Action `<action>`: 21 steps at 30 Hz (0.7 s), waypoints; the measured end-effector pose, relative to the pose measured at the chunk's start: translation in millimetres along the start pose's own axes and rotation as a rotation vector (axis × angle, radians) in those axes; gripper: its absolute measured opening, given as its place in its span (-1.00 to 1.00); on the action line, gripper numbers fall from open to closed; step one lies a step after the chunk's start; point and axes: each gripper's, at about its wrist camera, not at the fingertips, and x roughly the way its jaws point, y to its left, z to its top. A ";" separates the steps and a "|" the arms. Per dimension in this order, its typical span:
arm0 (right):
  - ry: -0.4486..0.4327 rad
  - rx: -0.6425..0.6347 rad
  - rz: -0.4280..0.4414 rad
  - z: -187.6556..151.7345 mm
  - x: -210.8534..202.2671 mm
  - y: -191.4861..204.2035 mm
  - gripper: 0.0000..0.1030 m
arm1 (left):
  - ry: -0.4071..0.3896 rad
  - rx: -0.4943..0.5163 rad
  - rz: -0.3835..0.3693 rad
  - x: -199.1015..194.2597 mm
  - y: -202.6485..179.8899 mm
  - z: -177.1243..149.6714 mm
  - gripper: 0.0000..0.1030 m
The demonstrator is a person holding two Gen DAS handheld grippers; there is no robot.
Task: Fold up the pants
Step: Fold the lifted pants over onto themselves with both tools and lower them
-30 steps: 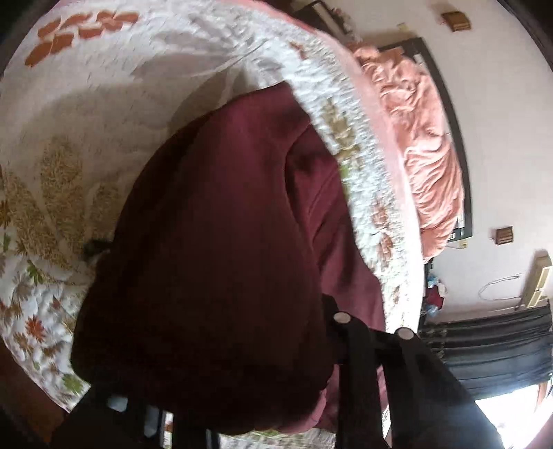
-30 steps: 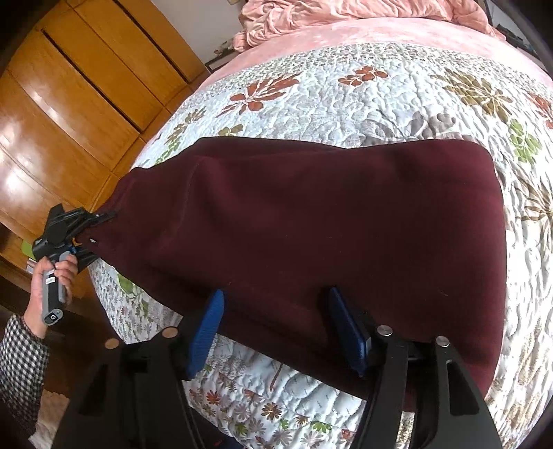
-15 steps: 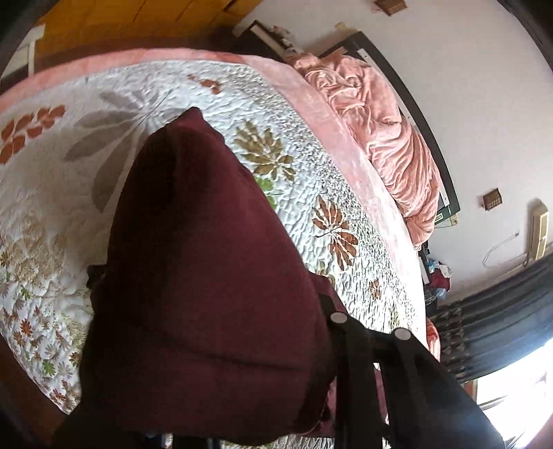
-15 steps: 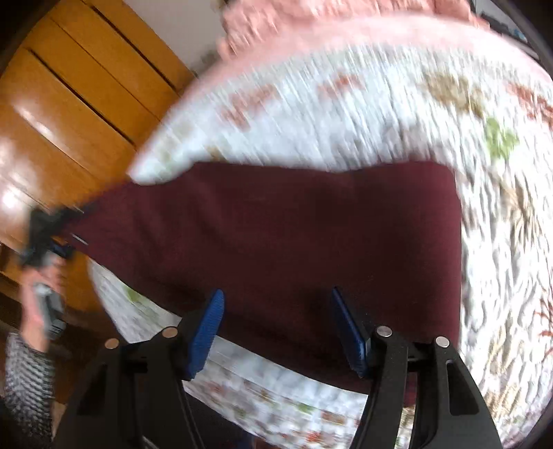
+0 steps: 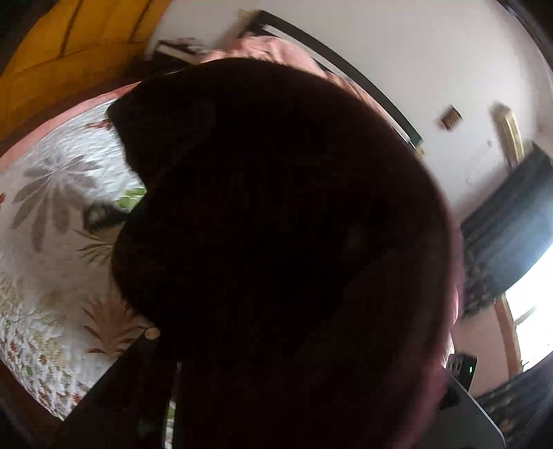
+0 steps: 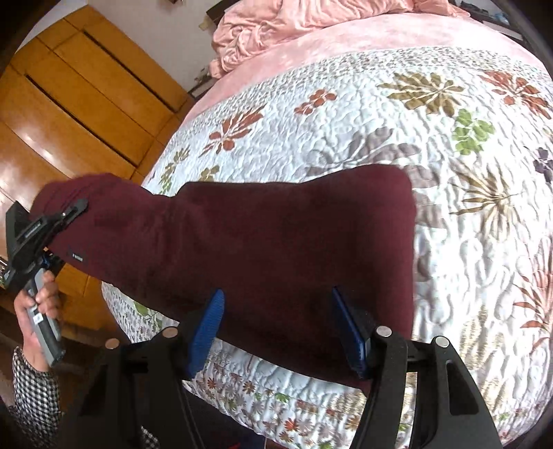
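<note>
The maroon pants (image 6: 276, 248) lie across the near edge of the bed's floral quilt (image 6: 397, 114). My left gripper (image 6: 72, 210) shows at the far left of the right wrist view, shut on one end of the pants and lifting it off the bed. In the left wrist view the lifted pants (image 5: 283, 241) drape over the lens and hide the fingers. My right gripper (image 6: 276, 328) is open, its blue pads (image 6: 207, 324) hovering over the near edge of the pants without holding them.
A pink blanket (image 6: 311, 20) is bunched at the head of the bed. A wooden wardrobe (image 6: 69, 103) stands to the left. In the left wrist view a white wall (image 5: 414, 69) and dark curtains (image 5: 511, 221) by a bright window lie beyond the bed.
My left gripper has lifted its end of the pants up and toward the bed, so the cloth now covers the left wrist view. The pants look shorter. The right gripper stayed open in place.
</note>
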 end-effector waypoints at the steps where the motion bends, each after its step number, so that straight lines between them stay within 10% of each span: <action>1: -0.005 0.004 0.003 1.3 -1.3 -1.2 0.24 | 0.007 0.020 -0.002 3.5 -7.4 -0.9 -0.58; 21: -0.036 0.038 0.049 -7.8 -21.8 -13.2 0.28 | 0.248 0.359 0.049 116.9 -106.3 -70.3 -0.55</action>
